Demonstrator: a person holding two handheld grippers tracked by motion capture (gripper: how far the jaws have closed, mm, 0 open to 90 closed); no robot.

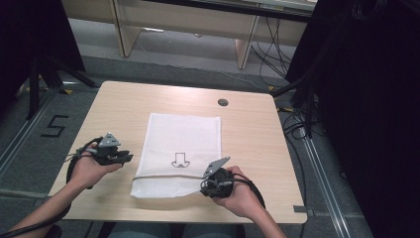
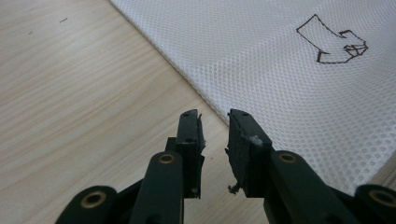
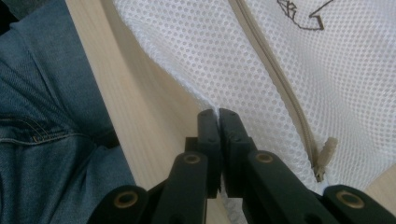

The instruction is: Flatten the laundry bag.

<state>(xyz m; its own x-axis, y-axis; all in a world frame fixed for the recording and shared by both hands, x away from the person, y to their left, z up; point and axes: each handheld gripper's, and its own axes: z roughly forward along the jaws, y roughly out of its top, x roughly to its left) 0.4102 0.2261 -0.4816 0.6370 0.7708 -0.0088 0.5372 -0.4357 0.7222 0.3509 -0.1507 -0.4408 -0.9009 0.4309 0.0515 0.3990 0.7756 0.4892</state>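
Even, soft overhead light falls on the pale wooden table [image 1: 257, 129] in the high view, while the room's right and upper-left corners sink into near-black. The white mesh laundry bag [image 1: 183, 144] reads bright but not blown out. Shadows under the hands are faint. The high view is slightly soft and grainy. In the two gripper views the mesh weave is crisp, while the black jaws at the bottom edge blur a little.

Light wooden table [image 1: 257, 144], a white mesh bag [image 1: 183, 144] flat across its middle.
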